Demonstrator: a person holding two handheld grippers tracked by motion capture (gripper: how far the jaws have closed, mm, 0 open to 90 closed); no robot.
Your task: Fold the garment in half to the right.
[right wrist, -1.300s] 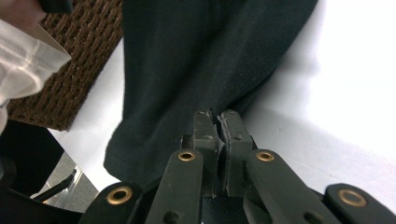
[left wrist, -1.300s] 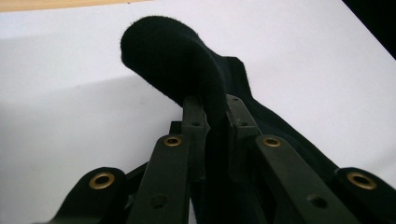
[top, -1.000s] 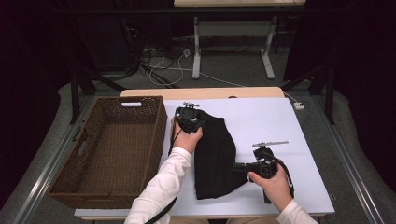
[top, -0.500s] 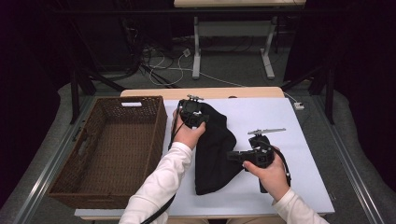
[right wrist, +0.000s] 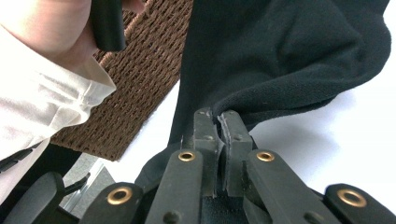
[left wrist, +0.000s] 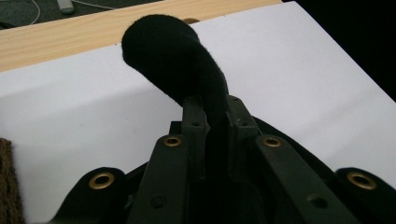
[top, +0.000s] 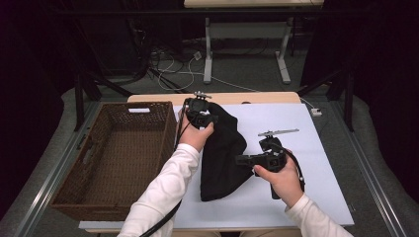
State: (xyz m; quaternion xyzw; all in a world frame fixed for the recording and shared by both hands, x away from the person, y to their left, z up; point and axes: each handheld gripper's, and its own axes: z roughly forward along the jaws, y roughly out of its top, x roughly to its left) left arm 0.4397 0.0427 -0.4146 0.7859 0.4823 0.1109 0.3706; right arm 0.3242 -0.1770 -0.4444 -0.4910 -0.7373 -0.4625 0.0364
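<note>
Dark room w/ cables and desk legs on the floor behind; up front a tabletop (top: 316, 163) under a white sheet, wood edge showing at the far side. Landmark: the basket (top: 113, 158), brown wicker, at the sheet's left edge, nothing visible inside.

Progress, as I judge it: job looks like getting the cloth (top: 222, 153) into the basket. Pickup is done, both tools have it. Left to do: carry it over to the basket's rim, lower it in, let go. So roughly the early-middle.

Cloth sits just right of the basket, between the two hands. Black, soft, fleece-like nap, no print or seams I can make out. Far end is raised, lower end droops to the sheet at the near side, so partly lifted, not clear of the sheet yet. Hangs in loose folds, bunched at each pinch.

Left tool (top: 200, 114), nearest the basket's far right corner: closed on a rolled hump of cloth, jaws tight w/ fabric between.

Right tool (top: 243, 159), further right of the basket: clamped on a folded edge, jaws nearly touching.
</note>
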